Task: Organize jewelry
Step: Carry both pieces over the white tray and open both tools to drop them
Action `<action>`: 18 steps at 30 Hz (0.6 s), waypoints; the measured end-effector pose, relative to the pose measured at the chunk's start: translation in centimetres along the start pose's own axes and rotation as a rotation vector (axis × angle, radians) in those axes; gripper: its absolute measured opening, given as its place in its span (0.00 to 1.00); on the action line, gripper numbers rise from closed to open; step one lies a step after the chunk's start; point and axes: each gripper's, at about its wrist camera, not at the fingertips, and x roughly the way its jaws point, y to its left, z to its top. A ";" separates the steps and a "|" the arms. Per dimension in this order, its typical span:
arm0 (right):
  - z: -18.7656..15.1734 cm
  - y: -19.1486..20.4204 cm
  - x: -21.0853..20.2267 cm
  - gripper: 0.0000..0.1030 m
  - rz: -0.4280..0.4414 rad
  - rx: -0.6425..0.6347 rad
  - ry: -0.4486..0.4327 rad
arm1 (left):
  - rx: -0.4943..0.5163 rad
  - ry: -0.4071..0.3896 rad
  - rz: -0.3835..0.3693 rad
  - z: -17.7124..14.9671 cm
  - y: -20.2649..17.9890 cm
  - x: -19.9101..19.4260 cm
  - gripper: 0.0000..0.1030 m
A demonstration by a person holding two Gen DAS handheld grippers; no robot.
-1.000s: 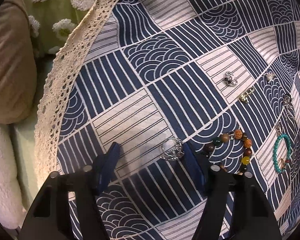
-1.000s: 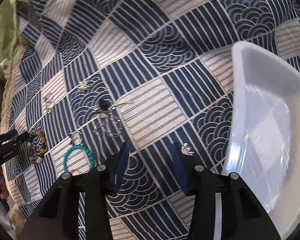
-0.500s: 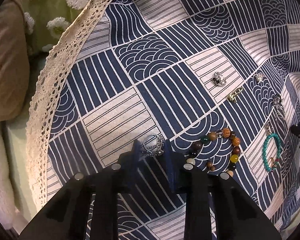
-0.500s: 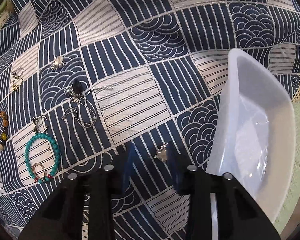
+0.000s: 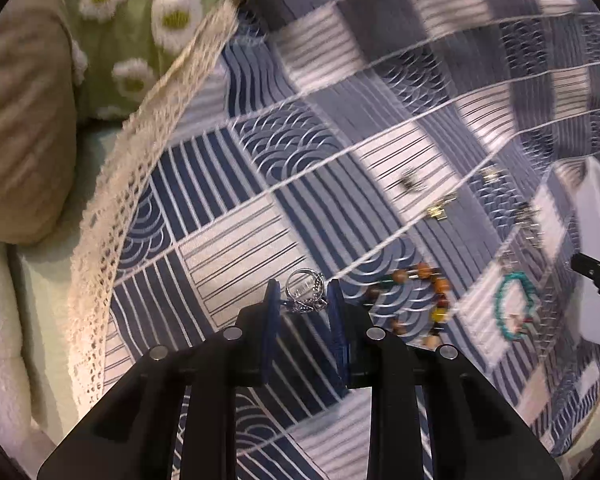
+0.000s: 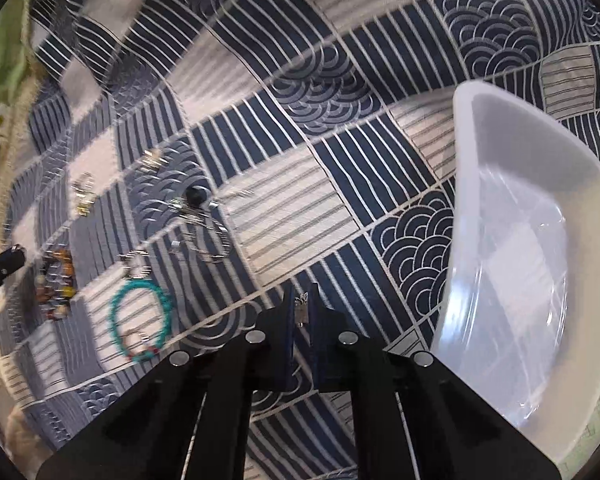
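Jaws pinch one piece each: left gripper [image 5: 304, 298] a silver ring [image 5: 306, 291], right gripper [image 6: 301, 307] one charm [image 6: 301, 309] (two bracelets lie loose).

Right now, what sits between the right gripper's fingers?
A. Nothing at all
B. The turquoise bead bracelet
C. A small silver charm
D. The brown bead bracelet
C. In the right wrist view the right gripper has its jaws nearly together on a small silver charm, while the turquoise bead bracelet and the brown bead bracelet lie on the patterned cloth off to the left.
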 end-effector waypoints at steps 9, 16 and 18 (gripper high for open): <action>-2.7 -5.4 -9.1 0.08 -0.011 0.079 -0.124 | 0.183 -0.114 -0.176 -0.2 -10.9 -9.2 0.22; -6.3 -15.7 -9.7 0.08 -0.090 0.275 -0.100 | 0.398 -0.058 -0.287 -1.5 -28.4 -7.0 0.22; -7.5 -17.9 -9.3 0.08 -0.075 0.318 -0.095 | 0.427 -0.030 -0.301 -1.9 -32.0 -5.3 0.22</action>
